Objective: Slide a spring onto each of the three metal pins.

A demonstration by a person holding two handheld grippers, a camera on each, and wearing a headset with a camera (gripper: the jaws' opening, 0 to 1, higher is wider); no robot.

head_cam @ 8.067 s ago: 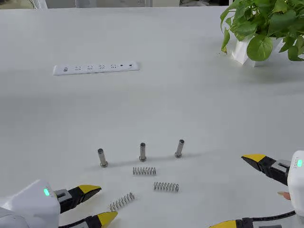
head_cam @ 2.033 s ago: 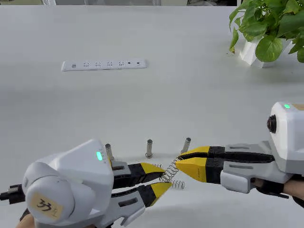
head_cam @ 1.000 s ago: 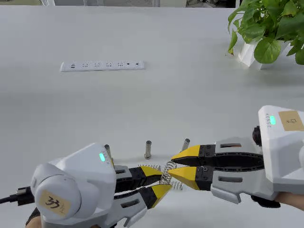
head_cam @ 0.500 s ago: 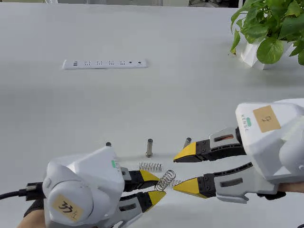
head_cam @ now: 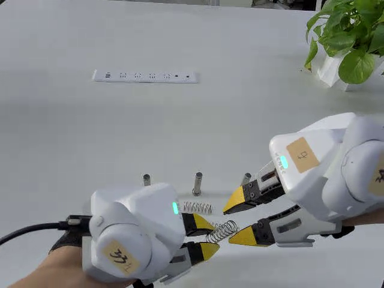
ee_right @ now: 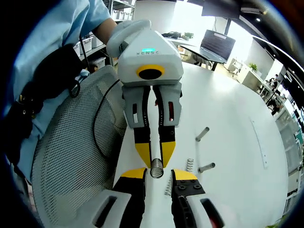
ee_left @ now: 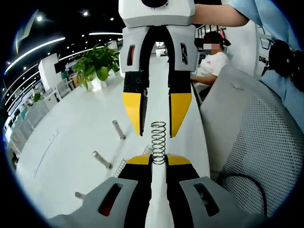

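Note:
Three short metal pins stand upright in a row on the white table: left pin (head_cam: 147, 179), middle pin (head_cam: 197, 183), right pin (head_cam: 245, 179). My left gripper (head_cam: 206, 236) is shut on one end of a spring (head_cam: 222, 230), held above the table in front of the pins. Facing it, my right gripper (head_cam: 238, 219) is open, its yellow tips on either side of the spring's free end. In the left gripper view the spring (ee_left: 158, 138) rises from my left gripper (ee_left: 158, 160). In the right gripper view the spring's end (ee_right: 156, 169) sits between the jaws of my right gripper (ee_right: 156, 175).
A second spring (head_cam: 197, 207) lies on the table just in front of the middle pin. A white power strip (head_cam: 144, 76) lies further back. A potted plant (head_cam: 351, 42) stands at the back right. A mesh chair (ee_right: 71, 142) is beside the table edge.
My right gripper was nearly shut at the spring one second ago and has opened wide. The left gripper still holds the spring. Both grippers shifted a little to the right.

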